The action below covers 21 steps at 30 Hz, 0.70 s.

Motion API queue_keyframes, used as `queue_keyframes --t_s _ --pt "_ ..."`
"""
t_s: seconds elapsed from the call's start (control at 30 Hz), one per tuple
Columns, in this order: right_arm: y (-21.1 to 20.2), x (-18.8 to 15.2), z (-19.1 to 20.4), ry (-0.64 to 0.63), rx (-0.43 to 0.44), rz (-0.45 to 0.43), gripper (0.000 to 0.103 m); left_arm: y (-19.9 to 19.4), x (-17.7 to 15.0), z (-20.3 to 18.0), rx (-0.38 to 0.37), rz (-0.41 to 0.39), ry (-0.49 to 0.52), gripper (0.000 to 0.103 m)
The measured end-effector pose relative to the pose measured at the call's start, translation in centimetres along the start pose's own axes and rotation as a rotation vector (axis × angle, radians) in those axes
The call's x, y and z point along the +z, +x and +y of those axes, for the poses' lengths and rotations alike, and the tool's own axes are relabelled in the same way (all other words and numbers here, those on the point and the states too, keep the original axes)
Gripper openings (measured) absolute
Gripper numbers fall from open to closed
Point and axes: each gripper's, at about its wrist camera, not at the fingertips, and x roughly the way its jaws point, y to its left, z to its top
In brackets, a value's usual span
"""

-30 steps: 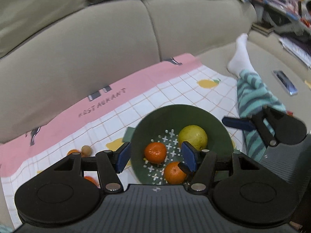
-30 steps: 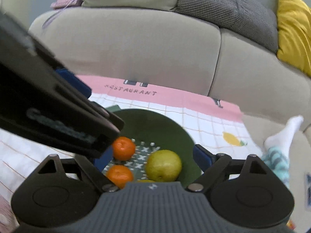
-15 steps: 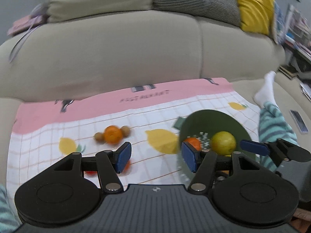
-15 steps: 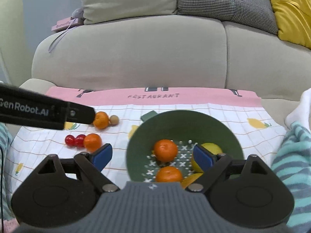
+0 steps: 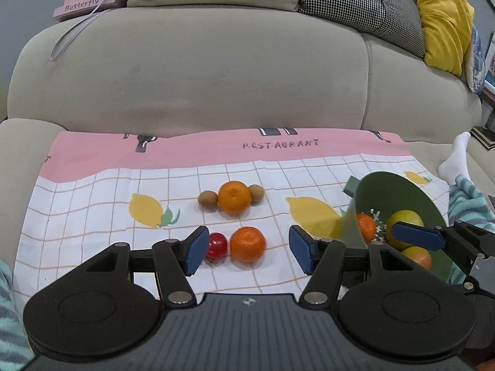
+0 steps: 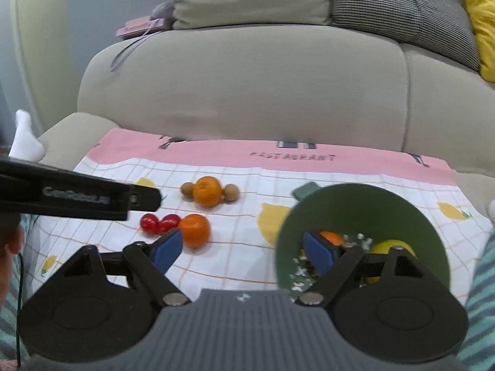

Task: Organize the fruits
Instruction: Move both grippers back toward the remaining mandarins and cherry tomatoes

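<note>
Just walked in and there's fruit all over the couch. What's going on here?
A person with a gripper in each hand is sorting fruit into a green bowl on a checked cloth. The bowl already holds oranges and a yellow-green fruit. Still on the cloth: two oranges, two small brown fruits and red cherry tomatoes. The left gripper is open around the nearer orange, not gripping. The right gripper, empty, has just been closing a little beside the bowl.

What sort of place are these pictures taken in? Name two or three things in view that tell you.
Most likely a home living room. A beige sofa fills the background, with cushions, one of them a yellow cushion, along its back. A printed cloth spread over the seat carries the loose fruit and a green bowl.
</note>
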Motion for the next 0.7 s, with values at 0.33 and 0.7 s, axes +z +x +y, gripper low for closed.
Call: queue_keyframes --t_s 0.33,0.7 --pt "3.3 -0.2 3.0 -0.110 0.043 -0.002 0.059 1.6 -0.9 2.7 0.064 -0.052 -0.051 0.070" --pt "7.2 -0.3 5.1 -0.209 0.027 -0.008 0.054 5.4 -1.9 6.4 -0.034 0.104 -0.213 0.063"
